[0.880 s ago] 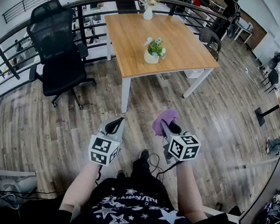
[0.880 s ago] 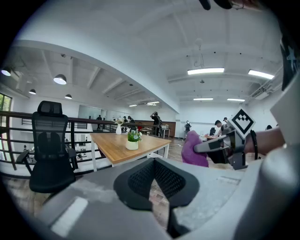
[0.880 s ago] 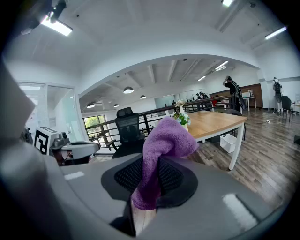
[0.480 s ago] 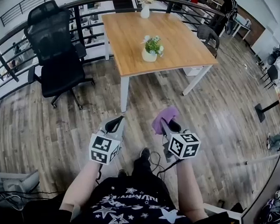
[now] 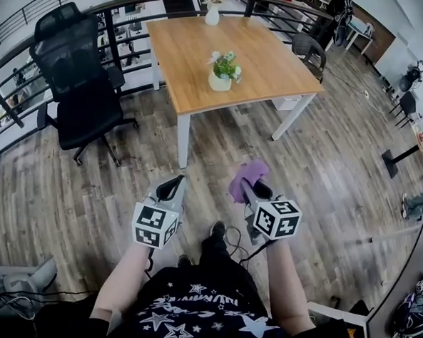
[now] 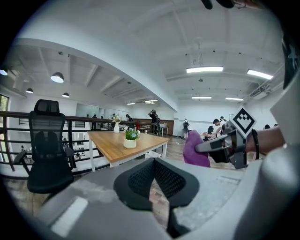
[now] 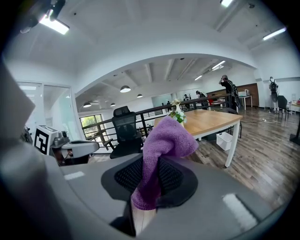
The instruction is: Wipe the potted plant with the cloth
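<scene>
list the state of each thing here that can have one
left gripper: shut, empty
right gripper: shut on the purple cloth
purple cloth: bunched, clamped between the jaws
potted plant: upright on the wooden table
white vase: upright at the table's far edge
office chair: upright, unoccupied

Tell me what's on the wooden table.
A potted plant near the middle and a white flower vase at the far edge. Only the tabletop beneath them is covered.
</scene>
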`<state>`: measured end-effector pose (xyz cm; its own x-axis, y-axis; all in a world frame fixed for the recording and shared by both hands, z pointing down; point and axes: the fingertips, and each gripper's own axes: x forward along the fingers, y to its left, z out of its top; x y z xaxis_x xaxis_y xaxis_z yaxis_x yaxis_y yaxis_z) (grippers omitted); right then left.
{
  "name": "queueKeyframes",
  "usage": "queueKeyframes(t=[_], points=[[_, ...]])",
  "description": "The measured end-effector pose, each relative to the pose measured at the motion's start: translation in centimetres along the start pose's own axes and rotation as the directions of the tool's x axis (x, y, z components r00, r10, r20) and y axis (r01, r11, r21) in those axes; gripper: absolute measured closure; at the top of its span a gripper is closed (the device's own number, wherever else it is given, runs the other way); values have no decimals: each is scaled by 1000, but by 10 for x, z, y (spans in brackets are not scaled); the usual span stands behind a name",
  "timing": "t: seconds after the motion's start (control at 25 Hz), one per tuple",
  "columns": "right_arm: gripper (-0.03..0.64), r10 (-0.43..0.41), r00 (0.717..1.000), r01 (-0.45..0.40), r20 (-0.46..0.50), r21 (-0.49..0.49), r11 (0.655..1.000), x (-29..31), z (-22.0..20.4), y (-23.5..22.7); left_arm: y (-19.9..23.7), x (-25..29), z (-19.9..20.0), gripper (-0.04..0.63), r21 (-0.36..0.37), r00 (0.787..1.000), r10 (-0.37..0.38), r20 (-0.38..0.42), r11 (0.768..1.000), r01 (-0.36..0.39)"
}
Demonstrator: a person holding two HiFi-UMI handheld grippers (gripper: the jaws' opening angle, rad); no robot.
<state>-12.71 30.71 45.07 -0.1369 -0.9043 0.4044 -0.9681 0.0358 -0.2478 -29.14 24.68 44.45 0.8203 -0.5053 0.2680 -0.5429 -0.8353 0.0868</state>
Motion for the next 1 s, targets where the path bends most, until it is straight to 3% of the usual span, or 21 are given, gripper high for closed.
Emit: queueKeyframes(t=[0.16,0.44,1.0], points=[[537,-38,999,38,7,21,999,-2,-1,-6,-4,1,-1,594,22,1000,-14,-11,1000,14],[535,-53,999,53,-11,36,998,17,-4,-36,6,31,-14,594,-9,999,-6,-43,1000,6],[535,19,1000,-19,4,55,998,117,71,-138,52,156,22,594,-27,994,87,-63,996,-89]])
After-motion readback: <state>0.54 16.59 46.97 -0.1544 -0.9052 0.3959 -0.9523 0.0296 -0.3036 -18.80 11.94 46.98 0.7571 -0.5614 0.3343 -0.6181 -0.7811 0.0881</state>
